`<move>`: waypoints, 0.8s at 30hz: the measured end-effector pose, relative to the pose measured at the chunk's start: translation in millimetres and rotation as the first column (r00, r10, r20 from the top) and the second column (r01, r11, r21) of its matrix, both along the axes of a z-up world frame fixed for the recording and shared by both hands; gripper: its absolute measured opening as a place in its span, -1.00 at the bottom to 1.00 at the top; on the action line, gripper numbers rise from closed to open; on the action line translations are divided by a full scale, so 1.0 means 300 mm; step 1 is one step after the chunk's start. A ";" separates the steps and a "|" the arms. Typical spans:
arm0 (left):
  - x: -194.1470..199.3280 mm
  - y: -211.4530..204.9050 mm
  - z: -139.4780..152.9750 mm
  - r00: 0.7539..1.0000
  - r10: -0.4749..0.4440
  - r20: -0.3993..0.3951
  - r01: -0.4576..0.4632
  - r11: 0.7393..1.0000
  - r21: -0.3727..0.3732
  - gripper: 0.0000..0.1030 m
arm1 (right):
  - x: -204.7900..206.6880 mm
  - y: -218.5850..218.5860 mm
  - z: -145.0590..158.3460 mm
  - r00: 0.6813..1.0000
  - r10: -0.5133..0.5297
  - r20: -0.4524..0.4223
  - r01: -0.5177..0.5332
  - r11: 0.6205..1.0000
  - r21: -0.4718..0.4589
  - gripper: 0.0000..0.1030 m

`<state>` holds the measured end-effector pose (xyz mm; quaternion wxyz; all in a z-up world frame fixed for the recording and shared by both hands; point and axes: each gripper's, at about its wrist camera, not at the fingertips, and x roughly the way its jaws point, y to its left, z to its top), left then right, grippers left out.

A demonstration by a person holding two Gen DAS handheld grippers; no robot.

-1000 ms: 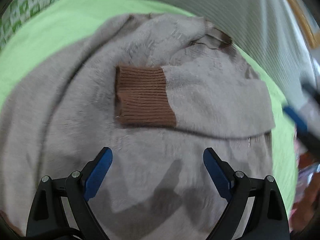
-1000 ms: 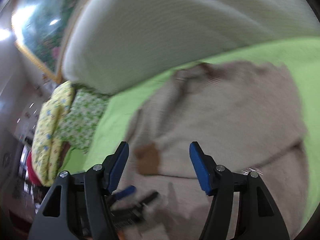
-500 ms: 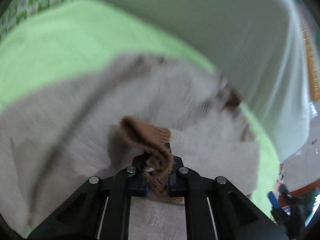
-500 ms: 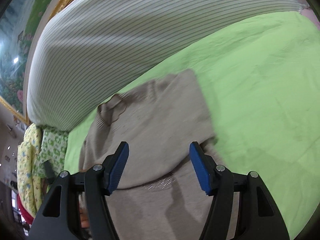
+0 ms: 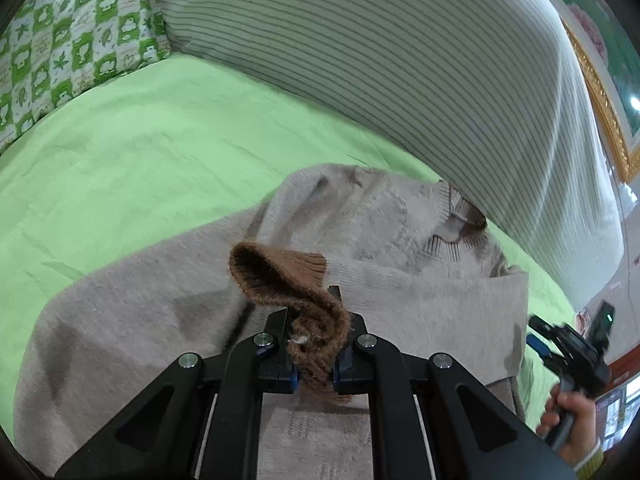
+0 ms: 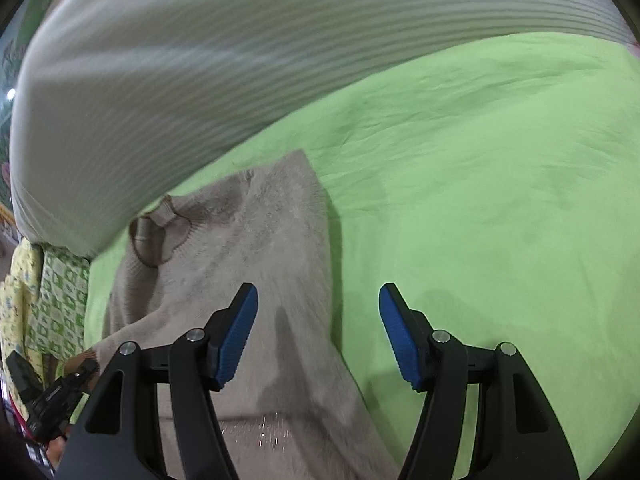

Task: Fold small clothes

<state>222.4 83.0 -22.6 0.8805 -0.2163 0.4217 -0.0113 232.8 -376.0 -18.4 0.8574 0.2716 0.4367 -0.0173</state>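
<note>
A beige knit sweater (image 5: 400,264) with a brown collar lies on the green bed sheet (image 5: 140,152). My left gripper (image 5: 314,372) is shut on the sweater's brown ribbed cuff (image 5: 288,280) and holds it lifted above the body of the sweater. In the right wrist view the sweater (image 6: 256,248) lies at the lower left, collar toward the pillow. My right gripper (image 6: 318,336) is open and empty, hovering over the sweater's right edge and the sheet (image 6: 480,200). The right gripper also shows in the left wrist view (image 5: 568,352), off the sweater's right side.
A large striped white pillow (image 5: 400,60) lies along the far side of the bed. A green patterned cushion (image 5: 72,40) sits at the far left. A framed picture (image 5: 600,60) hangs behind. The sheet to the right of the sweater is bare.
My left gripper closed on the brown cuff and lifted it off the sweater. My right gripper swung right, from over the sweater's middle to its right edge.
</note>
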 end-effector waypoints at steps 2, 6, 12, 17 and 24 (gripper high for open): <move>0.003 -0.010 -0.003 1.000 -0.008 0.006 0.008 1.000 -0.001 -0.82 | 0.059 0.015 -0.041 0.999 0.035 -0.024 -0.036 0.999 -0.003 0.24; 0.019 -0.051 -0.004 0.999 -0.043 0.010 0.043 0.999 0.004 -0.82 | 0.105 0.025 -0.073 0.993 0.103 -0.063 -0.104 0.995 -0.005 -0.84; 0.075 -0.178 -0.048 0.993 -0.121 0.012 0.121 0.992 0.027 -0.82 | 0.085 -0.084 0.032 0.997 0.073 -0.037 -0.078 0.987 -0.140 -0.86; 0.140 -0.199 -0.145 0.991 -0.128 -0.041 0.133 0.979 0.157 -0.81 | 0.078 -0.099 -0.008 0.995 0.049 -0.083 -0.065 0.977 -0.201 -0.85; 0.099 -0.098 -0.151 0.992 -0.109 -0.070 0.120 0.975 0.186 -0.53 | 0.012 -0.059 0.027 0.997 -0.024 -0.071 0.008 0.974 -0.228 -0.71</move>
